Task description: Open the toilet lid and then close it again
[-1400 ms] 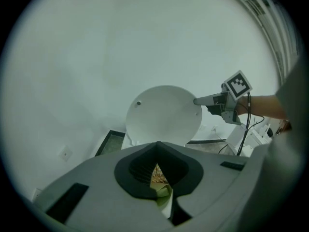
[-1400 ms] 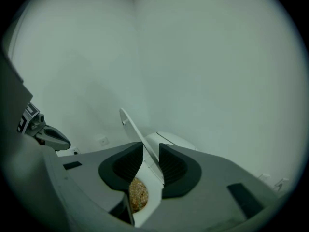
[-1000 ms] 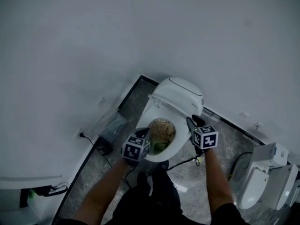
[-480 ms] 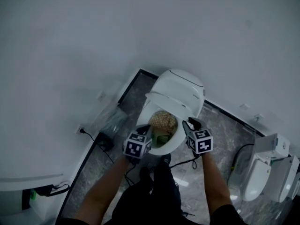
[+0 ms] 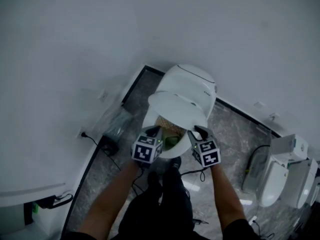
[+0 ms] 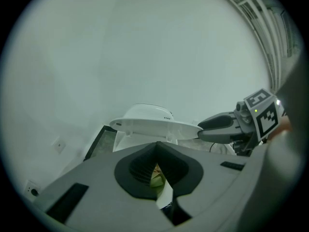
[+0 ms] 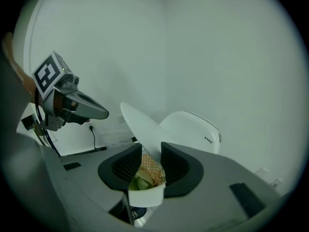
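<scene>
The right claw (image 5: 196, 130) pinches the front-right rim of the toilet lid (image 5: 177, 106), the thin white edge running straight down between its two dark pads. The lid hangs partway between upright and shut, tipped over the bowl (image 5: 174, 154) with a clear gap under it. Its hinge lies at the far end, against the rounded white back unit (image 5: 192, 81), so its long axis runs from there toward the person and the held rim is its nearest part.

The left claw (image 5: 155, 129) is pressed together on nothing. It hovers just beside the bowl's front-left edge, near the lid but not touching it.

Through the gap, something tan and green (image 5: 169, 131) sits in the bowl; what it is cannot be made out.

The right hand alone carries the lid. If closing is the step in hand, the rim has to travel down and toward the person along the hinge's arc until it meets the bowl. The grip is off to one side, so a thin rim could slip and drop.

The toilet stands on a grey stone floor (image 5: 230, 134) in a corner of pale wall (image 5: 75, 44).
</scene>
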Demonstrator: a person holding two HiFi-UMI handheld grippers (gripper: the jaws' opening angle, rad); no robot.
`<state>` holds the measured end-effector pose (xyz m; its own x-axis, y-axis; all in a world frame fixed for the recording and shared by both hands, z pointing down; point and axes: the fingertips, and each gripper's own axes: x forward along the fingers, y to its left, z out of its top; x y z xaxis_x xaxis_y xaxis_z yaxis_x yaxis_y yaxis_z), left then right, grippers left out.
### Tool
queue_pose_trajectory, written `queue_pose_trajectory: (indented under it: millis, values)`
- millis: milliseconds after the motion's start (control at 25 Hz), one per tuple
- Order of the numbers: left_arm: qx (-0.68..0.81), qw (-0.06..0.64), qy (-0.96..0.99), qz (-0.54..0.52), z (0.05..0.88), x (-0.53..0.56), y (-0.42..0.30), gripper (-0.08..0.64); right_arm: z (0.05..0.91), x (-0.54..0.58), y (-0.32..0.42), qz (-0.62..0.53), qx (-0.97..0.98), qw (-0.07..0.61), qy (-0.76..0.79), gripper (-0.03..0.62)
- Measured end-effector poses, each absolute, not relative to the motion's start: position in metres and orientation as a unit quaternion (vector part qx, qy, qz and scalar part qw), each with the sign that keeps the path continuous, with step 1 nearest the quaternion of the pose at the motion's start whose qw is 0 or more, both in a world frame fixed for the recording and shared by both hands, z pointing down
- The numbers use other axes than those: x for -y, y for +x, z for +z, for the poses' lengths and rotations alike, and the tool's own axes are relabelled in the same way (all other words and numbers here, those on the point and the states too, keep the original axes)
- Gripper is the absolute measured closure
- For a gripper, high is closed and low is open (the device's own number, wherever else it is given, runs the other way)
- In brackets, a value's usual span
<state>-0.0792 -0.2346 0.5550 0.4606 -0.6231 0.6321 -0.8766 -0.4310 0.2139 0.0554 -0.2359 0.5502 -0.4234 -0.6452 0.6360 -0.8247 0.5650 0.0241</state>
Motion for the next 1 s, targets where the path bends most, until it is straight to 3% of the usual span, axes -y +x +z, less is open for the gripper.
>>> queue_pose_trajectory:
  millis: [680,1000]
  values:
    - [0.468,0.293,0.797,0.247,0.593,0.215,-0.091,0.554,0.582,0.193,0.033,0.130,0.849,0.342,0.383,0.457]
    - [0.487,0.269,0.798,0.231,0.578,0.223,-0.110,0.554,0.603,0.175,0.026,0.148,0.851,0.366,0.346,0.451]
